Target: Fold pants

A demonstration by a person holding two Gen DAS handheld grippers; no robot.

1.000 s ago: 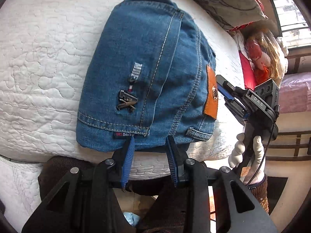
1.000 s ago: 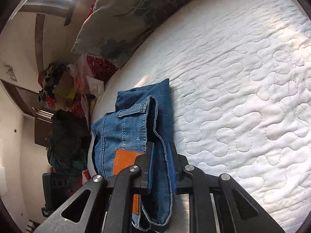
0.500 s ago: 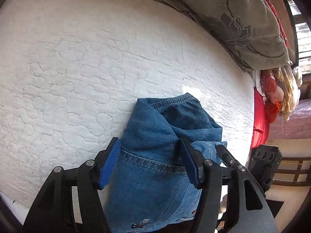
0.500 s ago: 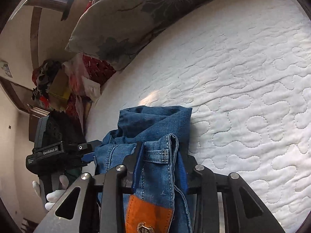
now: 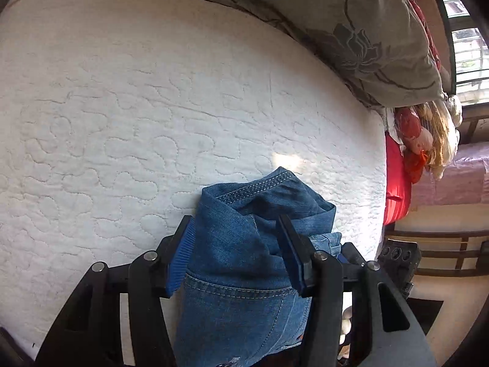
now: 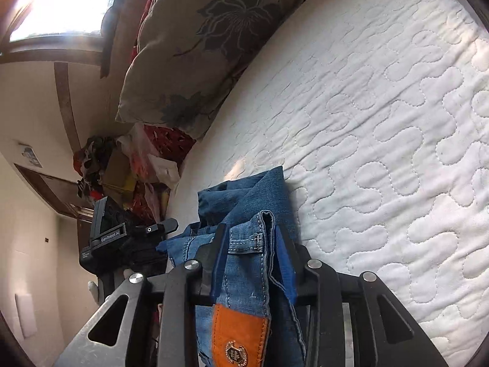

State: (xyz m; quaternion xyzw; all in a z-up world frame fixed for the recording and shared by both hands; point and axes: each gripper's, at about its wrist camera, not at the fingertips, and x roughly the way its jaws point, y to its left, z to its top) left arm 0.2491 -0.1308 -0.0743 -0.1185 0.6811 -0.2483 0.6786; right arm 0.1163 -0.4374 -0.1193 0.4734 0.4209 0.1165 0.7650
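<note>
The blue denim pants (image 5: 244, 244) are bunched into a thick folded bundle at the near edge of the white quilted mattress (image 5: 152, 107). My left gripper (image 5: 237, 241) is shut on the bundle, its blue-padded fingers spread wide around the thick denim. My right gripper (image 6: 250, 257) is shut on the waistband end of the pants (image 6: 244, 260), where an orange leather patch (image 6: 241, 333) shows. The left gripper's body (image 6: 107, 241) appears in the right wrist view, just left of the bundle.
A grey floral pillow (image 5: 351, 30) lies along the far side of the mattress, also in the right wrist view (image 6: 198, 46). Red cloth and bags (image 5: 412, 153) are piled beside the bed. A window (image 6: 61, 3) is behind the pillow.
The pants went from lying flat and folded on the mattress edge to being gripped and lifted as a bundle. Both grippers moved forward over the mattress with the denim between their fingers.
</note>
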